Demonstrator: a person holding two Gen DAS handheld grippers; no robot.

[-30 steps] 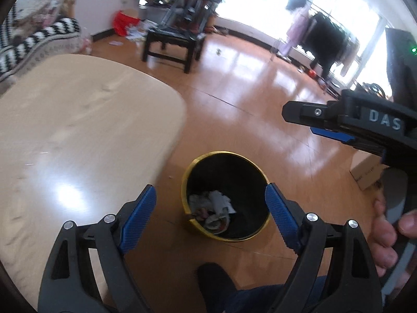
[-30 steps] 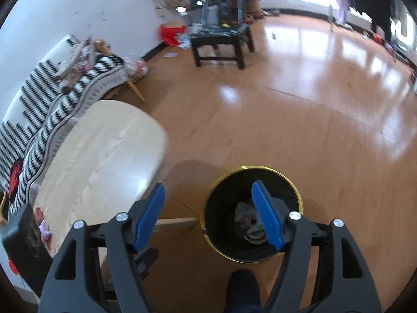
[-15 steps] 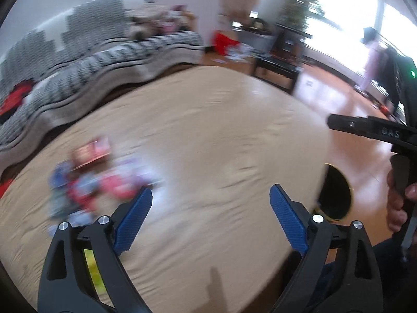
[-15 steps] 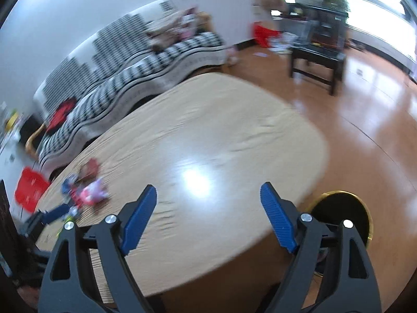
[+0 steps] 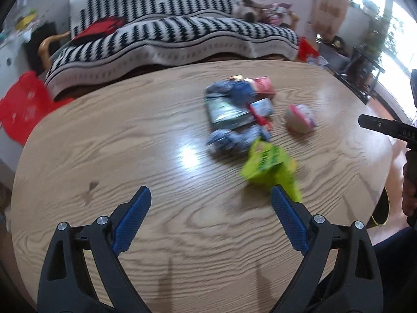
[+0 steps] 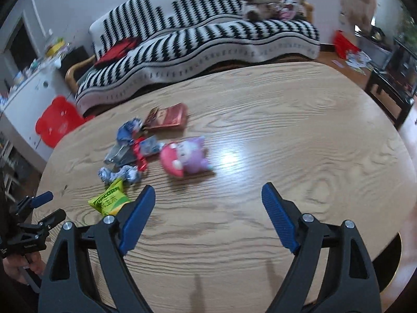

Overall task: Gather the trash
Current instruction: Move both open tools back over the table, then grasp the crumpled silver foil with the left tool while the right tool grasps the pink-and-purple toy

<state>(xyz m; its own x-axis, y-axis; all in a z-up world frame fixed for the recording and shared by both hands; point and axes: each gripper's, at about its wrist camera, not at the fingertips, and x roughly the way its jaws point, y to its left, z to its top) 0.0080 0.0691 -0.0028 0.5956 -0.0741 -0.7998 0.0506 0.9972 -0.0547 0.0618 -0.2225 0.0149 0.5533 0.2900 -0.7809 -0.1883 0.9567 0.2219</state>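
Note:
Several pieces of trash lie in a loose pile on the oval wooden table (image 5: 104,135). A lime-green snack bag (image 5: 271,167) lies nearest my left gripper (image 5: 211,206), which is open and empty just above the table. The bag also shows in the right wrist view (image 6: 109,200). Behind it lie crumpled blue-white wrappers (image 5: 234,135), a silver packet (image 5: 224,112) and a red box (image 6: 168,116). A pink and purple wrapper (image 6: 185,157) lies ahead of my right gripper (image 6: 208,200), which is open and empty.
A black-and-white striped sofa (image 5: 166,28) stands behind the table. A red plastic stool (image 6: 57,120) is at the left. The black bin's gold rim (image 5: 383,214) shows below the table's right edge. A dark side table (image 6: 391,83) is at the far right.
Both grippers have swung from over the bin on the floor to over the table. The trash pile is now close in front of them. Both stay open.

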